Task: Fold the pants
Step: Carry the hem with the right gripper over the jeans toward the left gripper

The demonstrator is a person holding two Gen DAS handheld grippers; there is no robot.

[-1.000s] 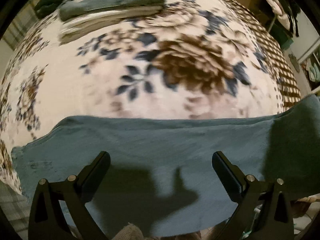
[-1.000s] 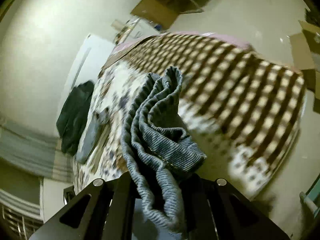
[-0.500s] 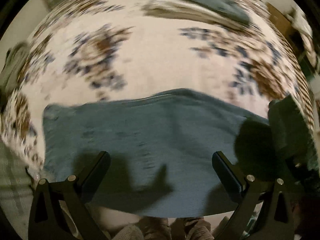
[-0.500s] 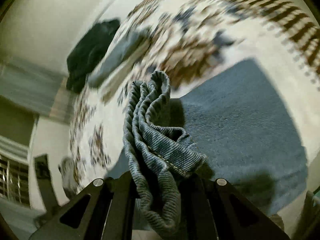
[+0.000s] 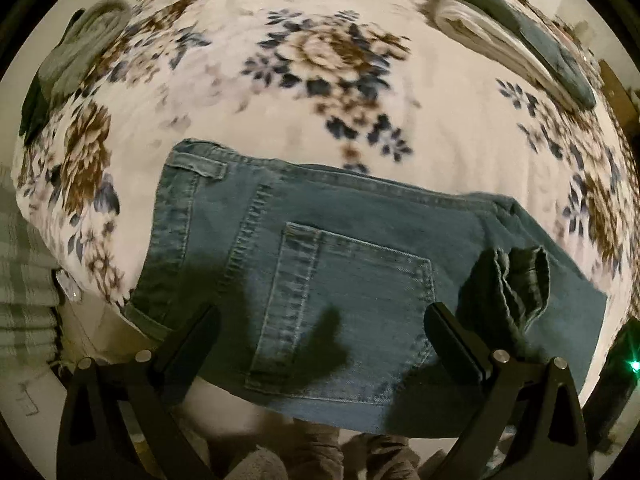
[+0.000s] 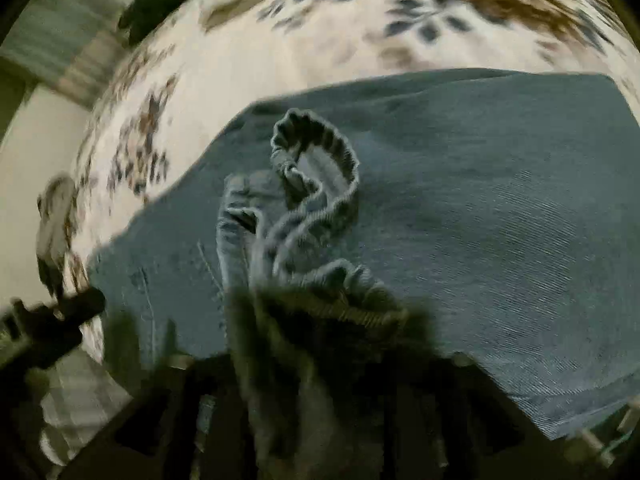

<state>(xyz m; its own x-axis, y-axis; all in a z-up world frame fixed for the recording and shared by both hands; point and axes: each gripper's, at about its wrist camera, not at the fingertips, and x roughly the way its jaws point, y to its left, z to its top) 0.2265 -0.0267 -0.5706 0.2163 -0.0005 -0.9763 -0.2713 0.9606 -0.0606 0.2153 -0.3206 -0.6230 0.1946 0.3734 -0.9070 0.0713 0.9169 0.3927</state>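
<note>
Blue jeans (image 5: 352, 280) lie flat on the floral blanket (image 5: 320, 92), waistband to the left and back pocket up. My left gripper (image 5: 320, 332) hovers open over the pocket with nothing between its fingers. The bunched leg hems (image 5: 508, 280) stand on the jeans at the right. In the blurred right wrist view the same hems (image 6: 308, 184) rise from my right gripper (image 6: 320, 344). Its jaws are opening and its dark fingers stand apart, with the cloth still loose between them over the folded denim (image 6: 480, 208).
A stack of folded clothes (image 5: 520, 36) lies at the far right of the bed, and a grey bundle (image 5: 84, 40) sits at its far left. The bed's near edge runs just under the jeans. My left gripper's dark finger (image 6: 60, 316) shows at the right wrist view's left side.
Both grippers swept sideways along the jeans toward the waistband. The right gripper came down with the hems onto the denim, and its fingers have parted from the tight grip.
</note>
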